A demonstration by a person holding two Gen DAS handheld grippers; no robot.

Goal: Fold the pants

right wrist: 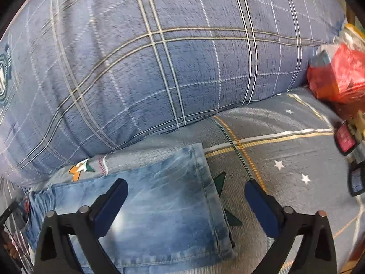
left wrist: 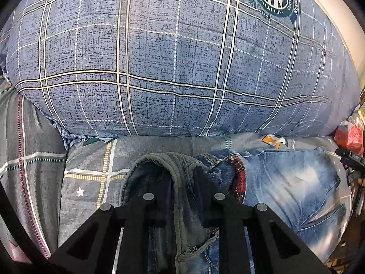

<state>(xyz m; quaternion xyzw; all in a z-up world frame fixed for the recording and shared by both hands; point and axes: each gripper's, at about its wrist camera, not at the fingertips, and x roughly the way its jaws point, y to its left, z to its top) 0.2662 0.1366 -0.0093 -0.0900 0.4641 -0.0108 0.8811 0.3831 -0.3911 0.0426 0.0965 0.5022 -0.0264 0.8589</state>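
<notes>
Light blue washed jeans (left wrist: 294, 182) lie folded on a grey patterned bed sheet (left wrist: 91, 182). My left gripper (left wrist: 181, 173) is shut on the jeans' grey-blue waistband (left wrist: 178, 196), which bunches up between the black fingers. In the right wrist view the jeans' folded leg end (right wrist: 173, 201) lies flat, its hemmed edge running down the middle. My right gripper (right wrist: 186, 191) is open and empty just above it, one finger over the denim and the other over the bare sheet (right wrist: 285, 150).
A big blue plaid quilt or pillow (left wrist: 173, 52) bulges right behind the jeans and also shows in the right wrist view (right wrist: 148, 64). A red plastic bag (right wrist: 340, 77) and small items lie at the right edge of the bed.
</notes>
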